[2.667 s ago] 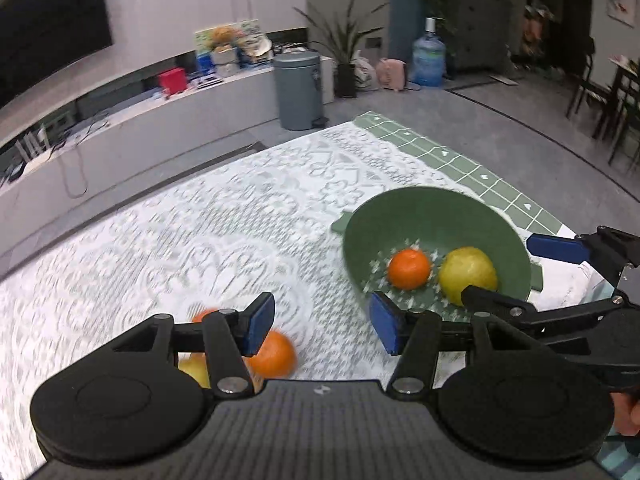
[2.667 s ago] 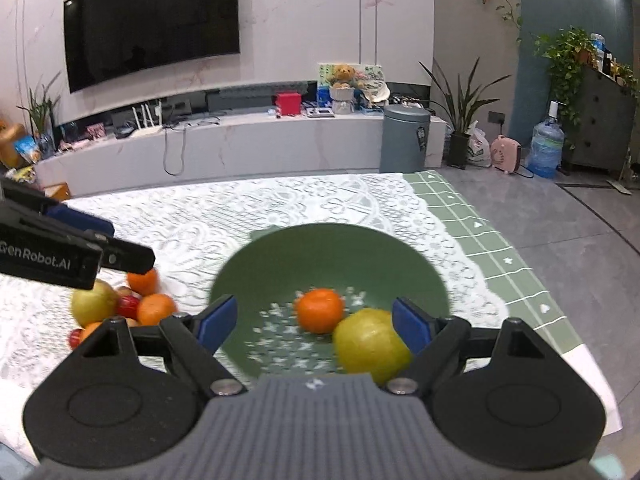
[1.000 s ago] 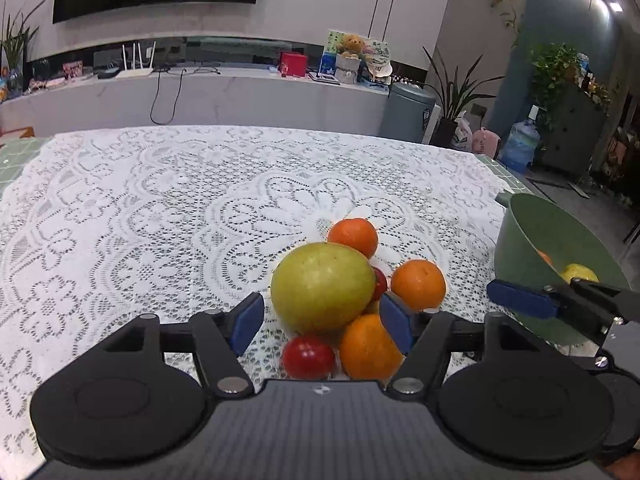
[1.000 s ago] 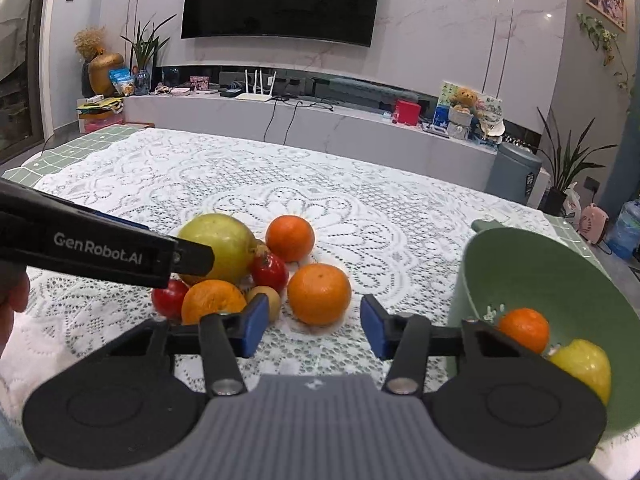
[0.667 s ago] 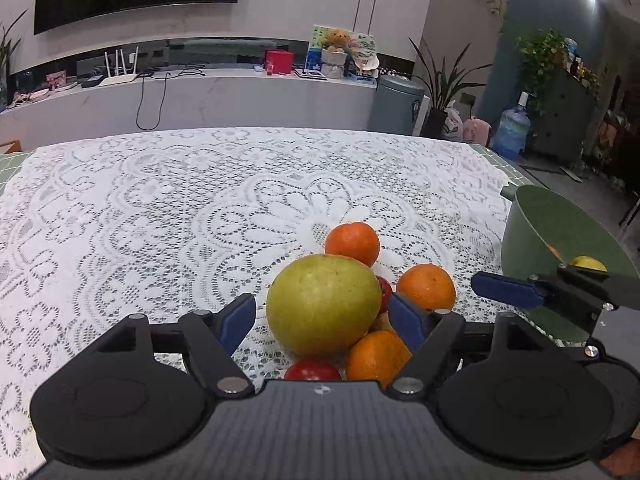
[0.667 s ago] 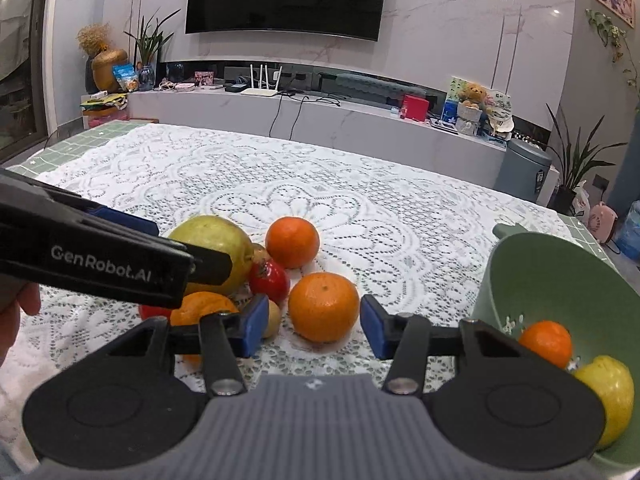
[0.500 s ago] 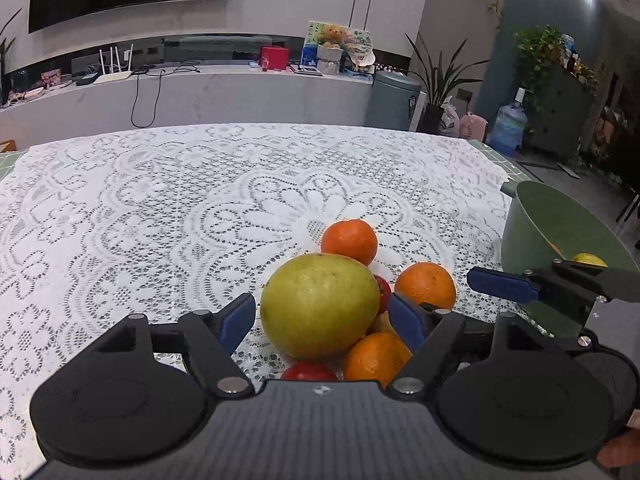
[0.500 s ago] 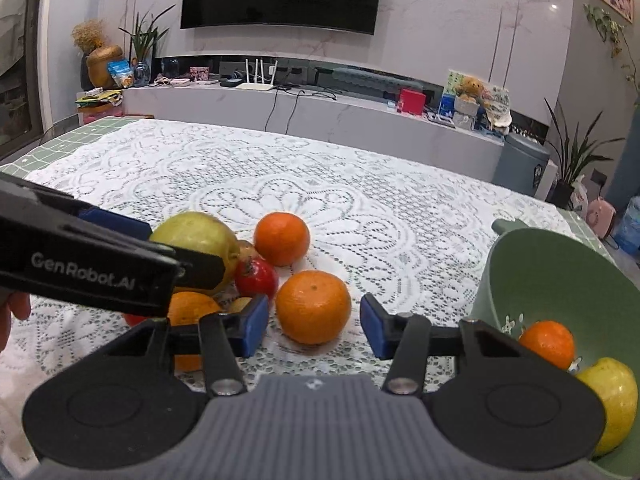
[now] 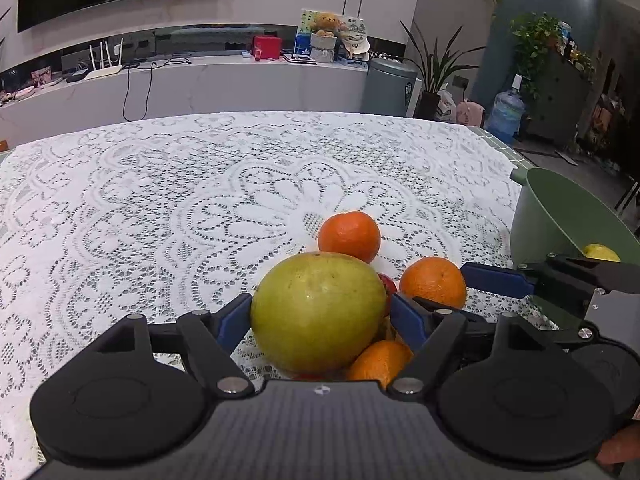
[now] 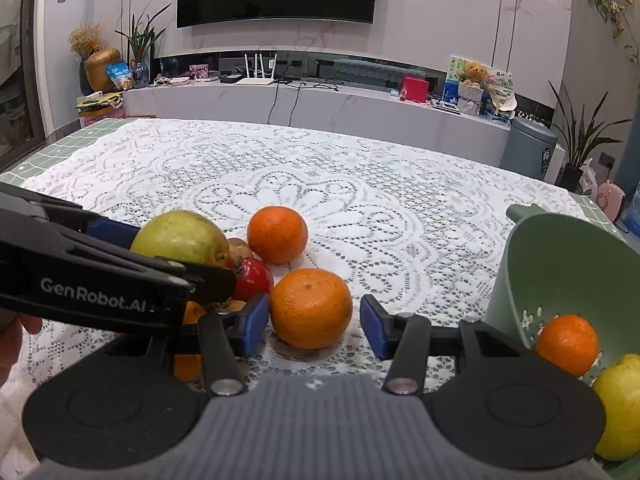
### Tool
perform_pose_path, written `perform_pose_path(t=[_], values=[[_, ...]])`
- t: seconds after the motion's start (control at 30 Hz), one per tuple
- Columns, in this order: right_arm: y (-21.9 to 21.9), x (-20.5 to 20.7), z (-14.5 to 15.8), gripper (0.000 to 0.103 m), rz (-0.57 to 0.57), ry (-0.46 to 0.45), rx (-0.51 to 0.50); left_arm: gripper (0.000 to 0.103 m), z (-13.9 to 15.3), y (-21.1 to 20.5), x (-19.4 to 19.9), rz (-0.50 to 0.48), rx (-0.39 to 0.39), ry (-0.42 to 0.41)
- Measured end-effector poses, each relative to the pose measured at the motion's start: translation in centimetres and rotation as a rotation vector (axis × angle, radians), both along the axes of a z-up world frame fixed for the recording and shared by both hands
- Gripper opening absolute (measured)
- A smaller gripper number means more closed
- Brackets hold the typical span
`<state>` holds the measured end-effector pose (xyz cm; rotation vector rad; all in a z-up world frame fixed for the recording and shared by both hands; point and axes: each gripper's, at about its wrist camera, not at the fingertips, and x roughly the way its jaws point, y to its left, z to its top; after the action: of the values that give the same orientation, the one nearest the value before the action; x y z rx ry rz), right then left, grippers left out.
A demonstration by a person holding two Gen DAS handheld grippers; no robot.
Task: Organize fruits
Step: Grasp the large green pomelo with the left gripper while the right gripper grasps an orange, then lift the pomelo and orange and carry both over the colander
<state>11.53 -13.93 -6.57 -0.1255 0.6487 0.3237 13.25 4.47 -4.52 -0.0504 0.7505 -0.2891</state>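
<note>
A pile of fruit lies on the white lace tablecloth (image 9: 160, 220). My left gripper (image 9: 320, 320) is open, its blue pads on either side of a large green-yellow fruit (image 9: 318, 312), close to its sides. My right gripper (image 10: 314, 324) is open around an orange (image 10: 311, 307) without squeezing it. Another orange (image 10: 277, 234), a red fruit (image 10: 252, 278) and a further orange (image 9: 376, 362) lie in the pile. A green bowl (image 10: 560, 264) at the right holds an orange (image 10: 568, 344) and a yellow fruit (image 10: 622, 404).
The table's far edge faces a white TV bench (image 10: 320, 108) with clutter. A grey bin (image 10: 528, 146) and potted plants stand on the floor beyond the right corner. The left gripper's arm (image 10: 80, 280) crosses the right wrist view's left side.
Both grippers swung from the bowl to the fruit pile. The left one closed in around the large green-yellow fruit, the right one moved forward around the near orange.
</note>
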Motion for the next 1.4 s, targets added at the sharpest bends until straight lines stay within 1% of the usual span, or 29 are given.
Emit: perform_pose_path(t=[0.1,0.17,0.2,0.23,0.27,0.53,0.67,0.87,1.03,1.23,1.4], values=[[-0.1,0.2,-0.2,0.048,-0.004,0.011,0.018,0.089,-0.2,0.2,0.2,0.005,0.002,0.004],[-0.2,0.2,-0.3,0.047,-0.002,0.013,0.024,0.087,-0.2,0.2,0.2,0.002,-0.001,0.003],[-0.1,0.2,-0.3,0.045,0.0,0.013,0.027,0.085,-0.2,0.2,0.2,-0.003,-0.005,0.003],[-0.1,0.1,-0.3,0.045,0.001,0.012,0.026,0.082,-0.2,0.2,0.2,-0.006,-0.008,0.002],[-0.1,0.1,-0.3,0.045,0.001,0.011,0.025,0.081,-0.2,0.2,0.1,-0.01,-0.009,-0.001],[-0.1,0.1,-0.2,0.043,0.01,0.007,0.029,0.081,-0.1,0.4,0.0,-0.006,-0.02,-0.008],[-0.1,-0.3,0.3,0.042,0.018,-0.019,0.027,0.081,0.1,0.6,-0.2,0.013,-0.022,-0.013],[-0.1,-1.0,1.3,0.042,0.017,-0.045,0.031,0.081,1.2,0.9,-1.0,0.025,-0.012,-0.037],[-0.3,-2.0,2.2,0.042,0.023,-0.059,0.03,0.081,2.4,0.8,-1.8,0.043,0.015,-0.029],[-1.2,-3.9,4.3,0.042,0.025,-0.084,0.033,0.081,4.3,0.6,-3.3,0.049,0.023,-0.036],[-2.8,-5.4,6.0,0.042,0.004,-0.098,0.058,0.081,5.9,-0.3,-4.5,0.04,0.019,-0.055]])
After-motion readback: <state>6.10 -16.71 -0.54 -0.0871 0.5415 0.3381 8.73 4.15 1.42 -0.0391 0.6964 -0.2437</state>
